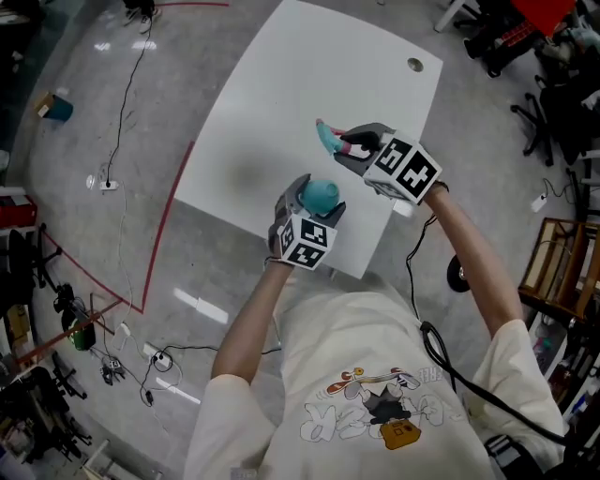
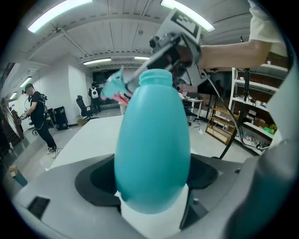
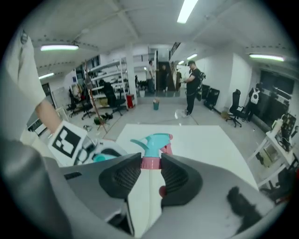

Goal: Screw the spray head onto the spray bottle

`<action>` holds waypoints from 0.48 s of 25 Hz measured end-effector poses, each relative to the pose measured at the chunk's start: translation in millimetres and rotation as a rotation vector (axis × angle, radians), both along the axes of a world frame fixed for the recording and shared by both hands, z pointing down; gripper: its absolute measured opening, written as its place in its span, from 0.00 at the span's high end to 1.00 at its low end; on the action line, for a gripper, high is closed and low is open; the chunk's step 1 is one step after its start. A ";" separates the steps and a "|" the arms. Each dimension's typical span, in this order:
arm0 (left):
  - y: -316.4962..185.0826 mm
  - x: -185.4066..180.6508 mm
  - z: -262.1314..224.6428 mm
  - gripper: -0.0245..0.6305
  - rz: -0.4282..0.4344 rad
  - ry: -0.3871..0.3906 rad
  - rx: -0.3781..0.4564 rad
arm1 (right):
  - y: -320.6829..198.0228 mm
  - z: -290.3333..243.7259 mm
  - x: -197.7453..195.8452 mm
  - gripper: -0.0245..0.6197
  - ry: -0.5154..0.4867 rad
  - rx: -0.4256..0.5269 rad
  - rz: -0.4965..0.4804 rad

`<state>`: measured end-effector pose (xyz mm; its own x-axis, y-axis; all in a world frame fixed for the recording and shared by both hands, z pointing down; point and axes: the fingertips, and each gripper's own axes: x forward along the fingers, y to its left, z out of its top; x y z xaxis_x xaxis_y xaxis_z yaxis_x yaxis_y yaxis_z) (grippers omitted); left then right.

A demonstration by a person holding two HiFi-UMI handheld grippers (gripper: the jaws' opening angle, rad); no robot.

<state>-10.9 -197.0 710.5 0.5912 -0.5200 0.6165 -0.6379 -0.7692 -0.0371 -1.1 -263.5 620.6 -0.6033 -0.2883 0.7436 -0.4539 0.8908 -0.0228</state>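
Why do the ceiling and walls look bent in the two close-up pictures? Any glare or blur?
Left gripper view: the wide lens bows the ceiling lights, corners go dark, the near bottle looks soft. Right gripper view: same bowing, dark corners; spray head sharp. Head view: straighter lines, glare streaks on the floor, faint shadow on the table.

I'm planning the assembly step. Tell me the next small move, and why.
Probably bring the right gripper across so the pink collar of the spray head sits over the open neck of the spray bottle. The left gripper grips the bottle; the right is clamped on the collar, apart from the neck, so nothing can thread yet.
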 end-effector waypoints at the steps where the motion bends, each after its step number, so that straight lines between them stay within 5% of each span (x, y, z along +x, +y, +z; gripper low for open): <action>1: -0.8 5.2 -7.7 0.33 -0.003 0.002 -0.005 | -2.9 -29.3 -1.7 0.75 -0.078 0.026 0.009; 7: 17.4 48.4 -68.8 0.33 0.077 0.023 -0.098 | 16.2 -187.1 14.0 0.75 -0.590 0.103 0.035; 12: 22.1 68.0 -106.6 0.33 0.131 0.005 -0.136 | 19.2 -245.2 24.7 0.75 -0.750 0.150 0.023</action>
<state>57.1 -174.8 604.0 0.6515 -0.3506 0.6728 -0.5317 -0.8436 0.0753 23.5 -244.3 375.4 -0.9237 -0.3726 0.0890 -0.3831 0.8990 -0.2123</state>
